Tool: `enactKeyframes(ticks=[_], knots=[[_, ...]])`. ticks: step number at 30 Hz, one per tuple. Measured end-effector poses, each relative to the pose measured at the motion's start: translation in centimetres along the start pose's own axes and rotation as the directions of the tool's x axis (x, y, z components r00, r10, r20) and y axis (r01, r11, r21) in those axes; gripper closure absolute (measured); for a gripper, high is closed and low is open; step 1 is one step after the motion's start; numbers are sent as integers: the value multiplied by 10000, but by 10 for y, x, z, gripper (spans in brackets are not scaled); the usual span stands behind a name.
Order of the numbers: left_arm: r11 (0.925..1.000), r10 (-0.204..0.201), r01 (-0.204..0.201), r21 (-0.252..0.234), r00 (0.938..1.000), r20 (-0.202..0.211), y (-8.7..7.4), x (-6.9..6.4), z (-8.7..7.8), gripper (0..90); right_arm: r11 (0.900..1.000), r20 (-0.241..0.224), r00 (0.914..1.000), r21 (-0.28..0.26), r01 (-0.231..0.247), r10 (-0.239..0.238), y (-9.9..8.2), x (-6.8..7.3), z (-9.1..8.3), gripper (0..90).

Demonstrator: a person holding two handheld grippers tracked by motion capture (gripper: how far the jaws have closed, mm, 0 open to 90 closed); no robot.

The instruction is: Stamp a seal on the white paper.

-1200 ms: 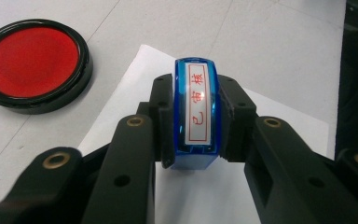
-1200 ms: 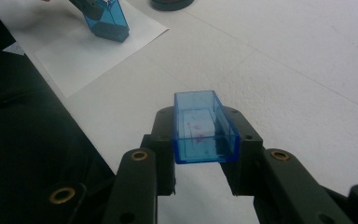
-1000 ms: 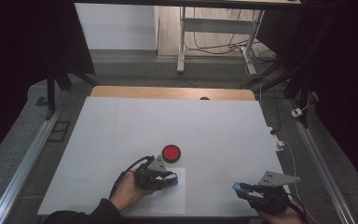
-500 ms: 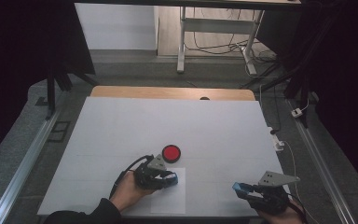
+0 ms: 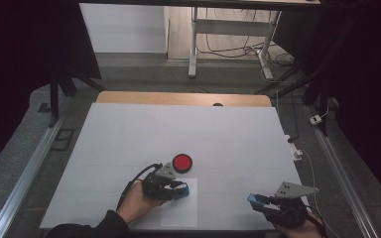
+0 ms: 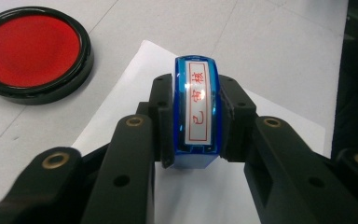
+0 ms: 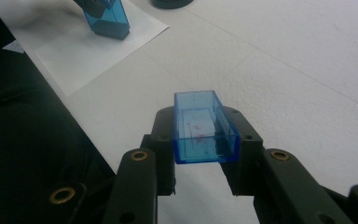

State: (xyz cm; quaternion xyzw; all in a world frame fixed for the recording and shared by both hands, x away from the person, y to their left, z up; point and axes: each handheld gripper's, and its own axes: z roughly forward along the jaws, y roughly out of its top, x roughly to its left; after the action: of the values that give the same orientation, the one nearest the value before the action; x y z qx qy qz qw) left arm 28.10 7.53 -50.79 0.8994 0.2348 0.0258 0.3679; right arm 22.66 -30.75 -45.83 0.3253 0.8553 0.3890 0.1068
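Stamp (image 6: 196, 114), blue with red characters on its label, sits clamped in the left gripper (image 5: 171, 187) over the white paper (image 5: 181, 213), just beside the red ink pad (image 5: 182, 162). Right gripper (image 5: 273, 204) grasps the stamp's empty blue cap (image 7: 205, 128) near the table's (image 5: 129, 134) front edge.

Legible text, one item: the blue stamp (image 6: 196, 112) clamped between the jaws of your left gripper (image 6: 196, 122) carries a white label on its top face, with three red Chinese characters in a red border, reading 已审核. You'll find no other legible markings.
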Motion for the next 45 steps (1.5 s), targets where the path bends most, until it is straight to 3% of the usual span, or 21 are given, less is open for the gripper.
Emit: enactKeyframes(ticks=[5, 11, 17, 24, 36, 45], knots=[[9993, 333, -328, 159, 9988, -358, 2, -6, 0, 705, 10000, -9, 10000, 7, -7, 7, 0, 0, 0, 683], [9998, 126, -123, 170, 9997, -193, 2, -4, 0, 704, 10000, -11, 10000, -6, 0, 0, 0, 0, 0, 683], [9973, 501, -476, 556, 9978, -437, 7, -7, 0, 702, 10000, -14, 10000, -16, 4, -4, 0, 0, 0, 683], [9955, 625, -585, 751, 9967, -524, 12, -8, -2, 702, 10000, -36, 10000, -22, 19, -19, 0, 0, 0, 683], [9998, 176, -179, -118, 9996, -238, 15, -5, -21, 702, 10000, -59, 10000, -40, -33, 33, 0, 0, 0, 683], [9952, -20, 42, -982, 9998, 222, 18, -3, -38, 701, 10000, -67, 10000, -35, -35, 35, 0, 0, 0, 683]])
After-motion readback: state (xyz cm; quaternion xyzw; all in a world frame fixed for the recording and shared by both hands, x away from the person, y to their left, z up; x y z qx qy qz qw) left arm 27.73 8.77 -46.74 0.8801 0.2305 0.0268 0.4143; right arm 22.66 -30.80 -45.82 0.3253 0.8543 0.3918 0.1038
